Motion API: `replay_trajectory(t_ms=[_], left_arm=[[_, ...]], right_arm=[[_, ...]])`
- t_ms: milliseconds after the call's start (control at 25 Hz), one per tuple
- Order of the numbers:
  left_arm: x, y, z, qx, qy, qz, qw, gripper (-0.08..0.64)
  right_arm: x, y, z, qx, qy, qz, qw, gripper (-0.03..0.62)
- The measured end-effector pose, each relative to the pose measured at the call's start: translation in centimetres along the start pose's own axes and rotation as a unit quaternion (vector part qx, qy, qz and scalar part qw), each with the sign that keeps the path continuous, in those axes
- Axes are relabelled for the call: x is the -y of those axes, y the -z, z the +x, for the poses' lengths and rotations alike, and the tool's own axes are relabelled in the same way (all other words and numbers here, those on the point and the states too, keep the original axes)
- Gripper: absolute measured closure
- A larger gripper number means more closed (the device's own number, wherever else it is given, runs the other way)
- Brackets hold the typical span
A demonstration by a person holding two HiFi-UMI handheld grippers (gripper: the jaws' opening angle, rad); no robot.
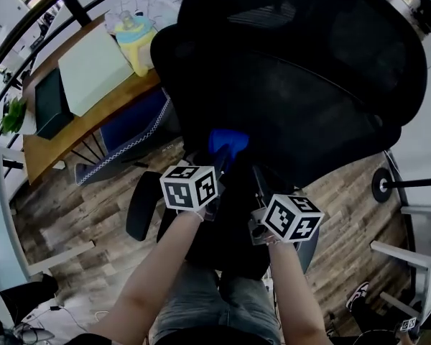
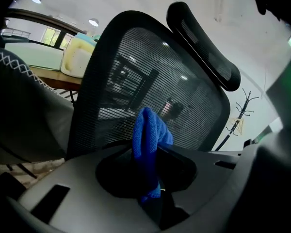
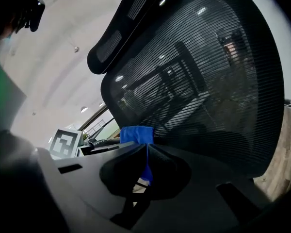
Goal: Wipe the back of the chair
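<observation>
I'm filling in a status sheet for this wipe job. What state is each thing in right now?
left gripper: shut on the blue cloth.
right gripper: jaws together, with a strip of the same cloth pinched between them.
blue cloth: bunched, standing up above the jaws.
chair: upright, mesh back facing both grippers; whether the cloth touches it cannot be told.
</observation>
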State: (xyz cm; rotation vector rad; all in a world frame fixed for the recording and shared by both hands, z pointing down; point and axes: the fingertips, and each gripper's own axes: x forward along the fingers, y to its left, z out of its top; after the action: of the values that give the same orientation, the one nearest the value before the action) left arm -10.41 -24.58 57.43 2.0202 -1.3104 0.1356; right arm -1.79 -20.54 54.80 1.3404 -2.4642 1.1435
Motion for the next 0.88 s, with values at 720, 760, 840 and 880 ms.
replay_trajectory(t_ms=[720, 760, 840, 880], left_arm=[[-9.3, -2.7, -4.4, 0.039, -0.101, -0.012, 0.9941, 0.468], [-9.6, -2.8, -4.6, 0.041, -0.107, -0.013, 0.9934, 0.468], [-9.9, -2.9, -4.9, 0.045, -0.116, -0.017, 0.9921, 0.468], [-10.1, -2.9, -5.1, 0.046, -0.119, -0.019, 0.9917, 0.468]], right_arm=[[-3.9, 1.4, 4.9, -0.047, -0.039, -0.024, 0.998, 0.561], [-4.1, 1.4, 5.0, -0.048, -0.042, -0.024, 0.998, 0.561], [-4.4, 1.3, 5.2, -0.047, -0.046, -0.024, 0.998, 0.561], [-4.6, 1.3, 5.3, -0.047, -0.048, -0.024, 0.997, 0.561]])
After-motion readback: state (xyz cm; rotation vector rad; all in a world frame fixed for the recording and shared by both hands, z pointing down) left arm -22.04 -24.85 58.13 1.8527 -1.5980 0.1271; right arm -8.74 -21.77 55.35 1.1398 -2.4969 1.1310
